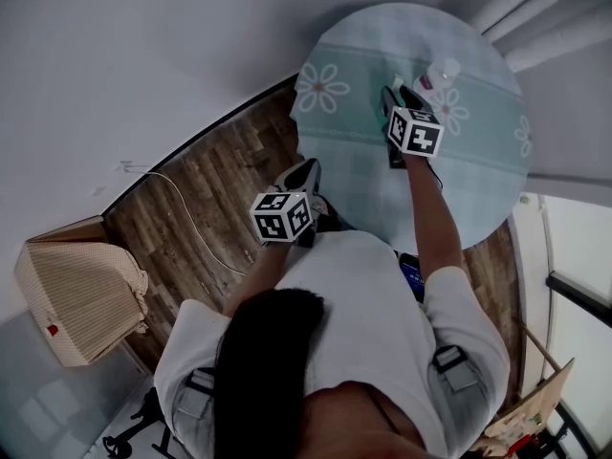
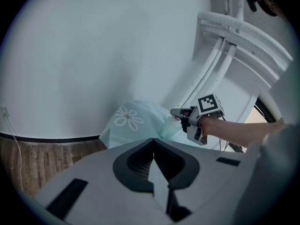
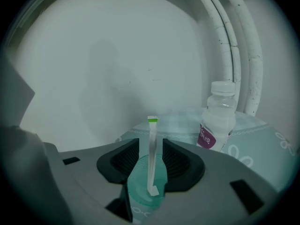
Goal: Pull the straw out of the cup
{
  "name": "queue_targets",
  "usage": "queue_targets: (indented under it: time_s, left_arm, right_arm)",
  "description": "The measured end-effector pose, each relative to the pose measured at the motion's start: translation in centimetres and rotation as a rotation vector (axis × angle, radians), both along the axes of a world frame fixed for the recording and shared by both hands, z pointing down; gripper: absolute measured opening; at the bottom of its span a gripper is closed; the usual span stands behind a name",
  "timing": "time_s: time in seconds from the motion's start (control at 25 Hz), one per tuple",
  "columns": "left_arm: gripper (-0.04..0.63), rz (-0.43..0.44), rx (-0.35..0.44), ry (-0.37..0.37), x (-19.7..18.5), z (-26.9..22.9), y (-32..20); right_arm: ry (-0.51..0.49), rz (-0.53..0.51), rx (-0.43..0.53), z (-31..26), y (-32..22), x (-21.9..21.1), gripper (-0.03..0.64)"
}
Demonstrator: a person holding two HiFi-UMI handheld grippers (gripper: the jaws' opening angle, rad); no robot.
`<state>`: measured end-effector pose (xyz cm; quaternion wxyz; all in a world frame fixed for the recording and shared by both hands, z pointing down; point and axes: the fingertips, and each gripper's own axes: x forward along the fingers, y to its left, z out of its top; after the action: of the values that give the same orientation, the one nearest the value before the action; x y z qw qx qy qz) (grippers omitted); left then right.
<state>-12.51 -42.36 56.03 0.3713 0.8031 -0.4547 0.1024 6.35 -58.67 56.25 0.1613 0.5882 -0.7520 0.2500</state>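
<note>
Right gripper (image 3: 150,143): jaws wide apart, gripping nothing, set either side of a clear cup (image 3: 140,184) on the round table (image 1: 382,194), arm reached forward and tipped downward. Cup holds one white straw (image 3: 152,158), long axis near upright, green tip uppermost. Left gripper (image 2: 153,144): jaws together, empty, held back near the table's edge.

No text can be read for certain. The bottle (image 3: 219,121) wears a purple label (image 3: 206,138) with white print too small to make out. The cup (image 3: 145,186) bears faint pale lettering low on its wall, unclear. The marker cubes (image 1: 418,132) show only black-and-white square patterns.
</note>
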Motion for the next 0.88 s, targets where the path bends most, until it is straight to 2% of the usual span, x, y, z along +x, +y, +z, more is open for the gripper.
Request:
queue_targets:
  time_s: [0.08,0.4,0.64,0.88]
  left_arm:
    - [0.009,-0.004,0.000,-0.003,-0.14,0.11,-0.02]
    - [0.009,-0.015,-0.008,-0.008,-0.57,0.23,-0.23]
    - [0.009,-0.015,-0.011,-0.007,-0.45,0.44,-0.45]
    - [0.009,-0.010,-0.010,-0.007,-0.38,0.45,-0.49]
  right_arm:
    - [0.017,0.008,0.000,0.18,-0.06,0.17,0.140]
    - [0.045,0.021,-0.002,0.31,-0.41,0.66,0.074]
    - [0.046,0.017,-0.012,0.37,-0.46,0.92,0.063]
    - [0.047,0.012,0.032,-0.57,-0.51,0.74,0.061]
